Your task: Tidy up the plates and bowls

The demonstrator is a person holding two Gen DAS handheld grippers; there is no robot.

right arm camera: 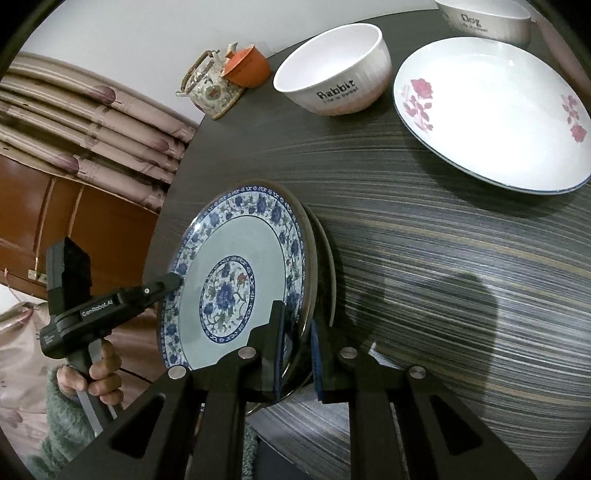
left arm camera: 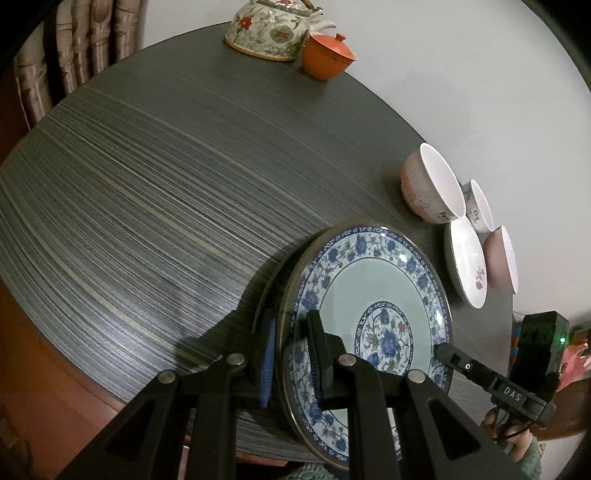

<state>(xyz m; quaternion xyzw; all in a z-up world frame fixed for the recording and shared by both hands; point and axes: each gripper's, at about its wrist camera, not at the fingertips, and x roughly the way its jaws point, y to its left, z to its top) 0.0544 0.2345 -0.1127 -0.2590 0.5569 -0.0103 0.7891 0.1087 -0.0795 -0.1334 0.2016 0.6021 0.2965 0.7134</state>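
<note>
Plate work first: we have the blue-patterned plate [left arm camera: 373,291] pinched at two places on its rim, the left gripper [left arm camera: 291,354] closed nearly to the stop on one edge, the right gripper [right arm camera: 297,347] closed just as tight on the opposite edge. In both wrist views the plate sits tilted, low over the near part of the dark striped table [left arm camera: 147,192]; we cannot tell whether its lower edge touches the top.

Across the table lie the other pieces: the rose plate [right arm camera: 491,114], the "Rabbit" bowl [right arm camera: 334,68] just beside it, the "Dog" bowl [right arm camera: 484,18] behind, and a pink bowl [left arm camera: 500,260] at the far edge. A teapot [left arm camera: 269,29] and an orange cup [left arm camera: 327,55] stand well apart from these.

We judge the step to be carrying this plate to the rose plate for stacking. To do it well, we keep both grips firm, move the two hands together so the rim is not twisted, level the plate before lowering, and clear the Rabbit bowl's rim on approach. We release only once it rests flat.
</note>
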